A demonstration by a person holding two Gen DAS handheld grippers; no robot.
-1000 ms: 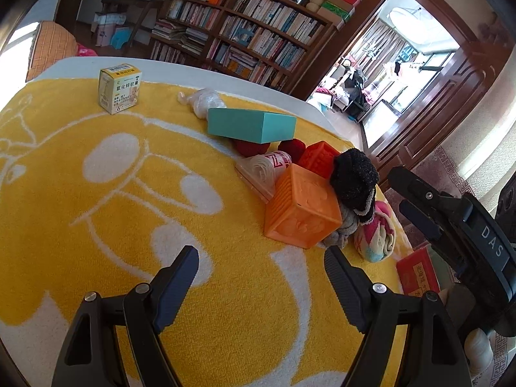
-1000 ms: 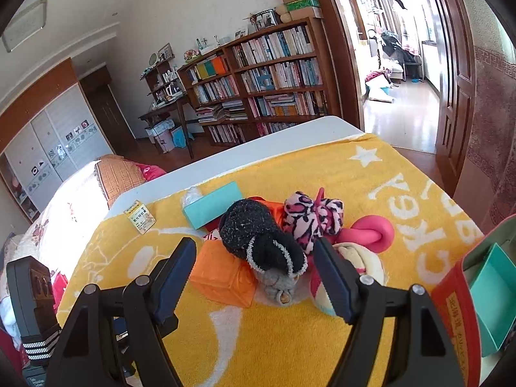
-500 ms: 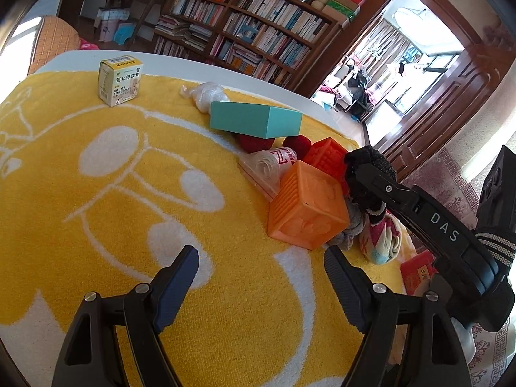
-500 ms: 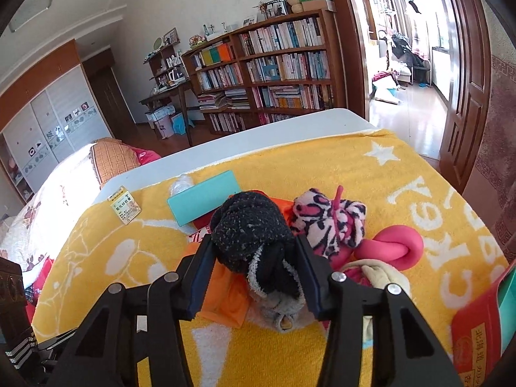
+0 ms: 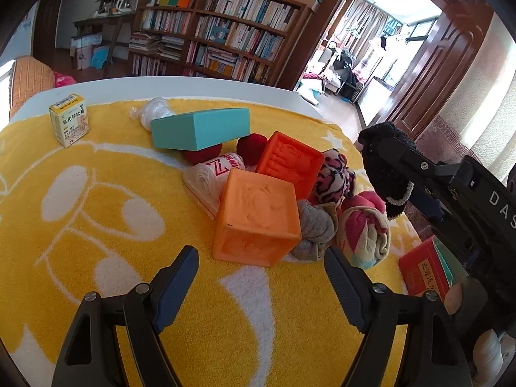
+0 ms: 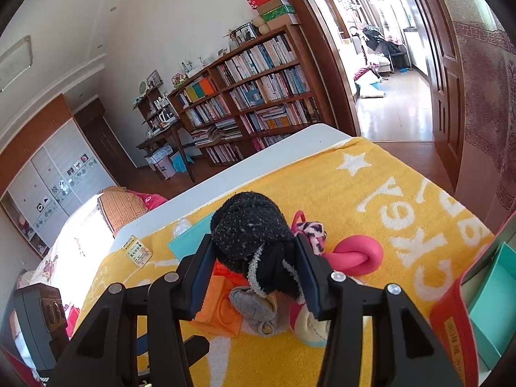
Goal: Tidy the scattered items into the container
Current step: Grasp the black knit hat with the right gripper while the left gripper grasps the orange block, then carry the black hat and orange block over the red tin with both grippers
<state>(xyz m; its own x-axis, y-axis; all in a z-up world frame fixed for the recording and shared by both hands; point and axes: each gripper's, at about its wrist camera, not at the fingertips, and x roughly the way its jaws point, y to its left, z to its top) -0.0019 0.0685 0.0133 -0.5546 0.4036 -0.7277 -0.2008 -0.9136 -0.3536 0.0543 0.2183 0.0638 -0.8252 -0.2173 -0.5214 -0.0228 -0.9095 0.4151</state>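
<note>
medicine box (image 5: pixel 69 119) far left on the yellow towel (image 5: pixel 96 225); left gripper (image 5: pixel 261 277) spread and empty before the orange cube (image 5: pixel 258 222); right gripper (image 6: pixel 254 271) pinching the black sock (image 6: pixel 251 235) above the pile; red container (image 6: pixel 461 332) far right

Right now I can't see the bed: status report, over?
Right gripper shut on black fuzzy sock. Left gripper open, empty. Red container unobstructed.
</note>
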